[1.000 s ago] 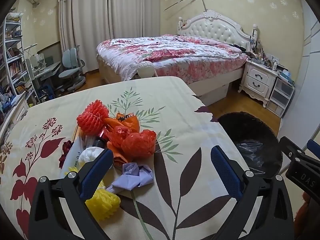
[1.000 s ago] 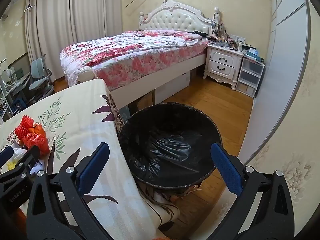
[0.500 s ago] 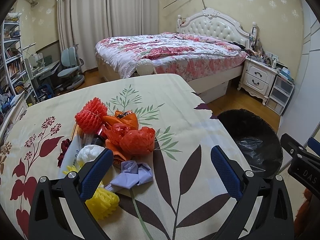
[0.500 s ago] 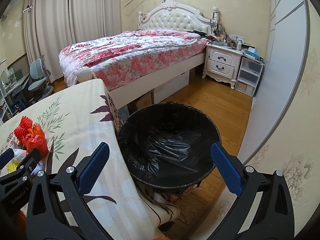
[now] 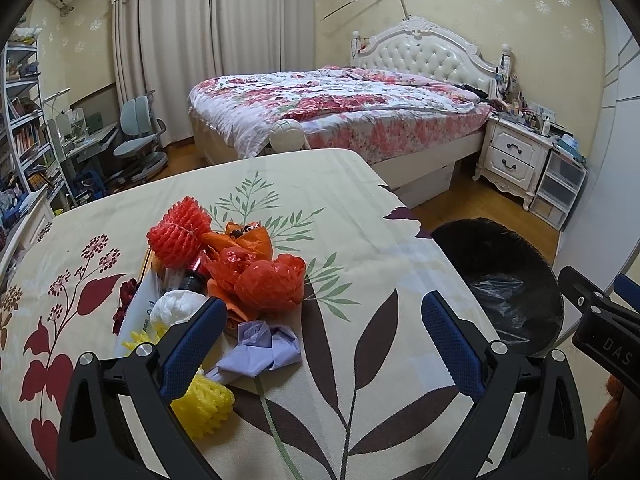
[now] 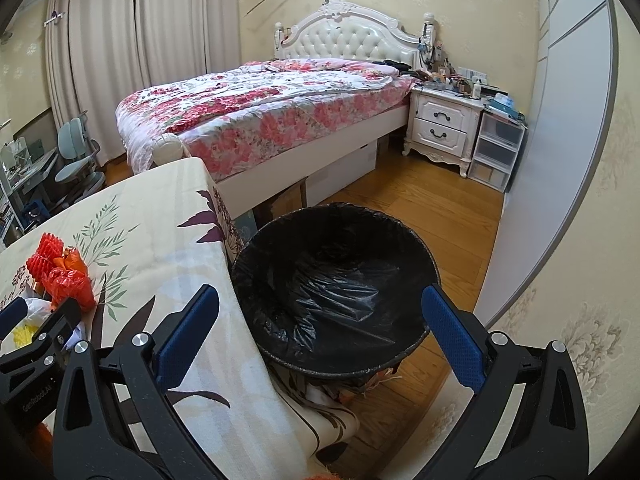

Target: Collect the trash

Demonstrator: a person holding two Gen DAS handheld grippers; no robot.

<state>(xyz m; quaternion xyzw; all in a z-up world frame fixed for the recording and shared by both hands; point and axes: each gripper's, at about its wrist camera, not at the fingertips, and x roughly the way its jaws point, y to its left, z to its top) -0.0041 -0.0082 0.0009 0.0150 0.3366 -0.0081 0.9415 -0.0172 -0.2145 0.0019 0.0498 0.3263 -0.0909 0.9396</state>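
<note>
Task barely begun: trash pile [image 5: 224, 280] sits uncollected on tabletop [image 5: 360, 240]; lined bin [image 6: 332, 280] appears empty; left claw [image 5: 320, 336] and right claw [image 6: 320, 328] both wide, holding nothing.

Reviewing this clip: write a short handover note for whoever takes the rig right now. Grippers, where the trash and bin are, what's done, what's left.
Left gripper: open, empty, over the table's near edge, beside the trash pile.
Right gripper: open, empty, above the bin.
Trash sits heaped on the tablecloth: red foam net, orange-red bags, purple wrapper, yellow foam net, white wad.
The bin, black-lined, stands on the floor at the table's right edge; no trash visible inside.
Done: nothing binned as far as visible.
Left: grasp each piece and drop it in the bin.
</note>
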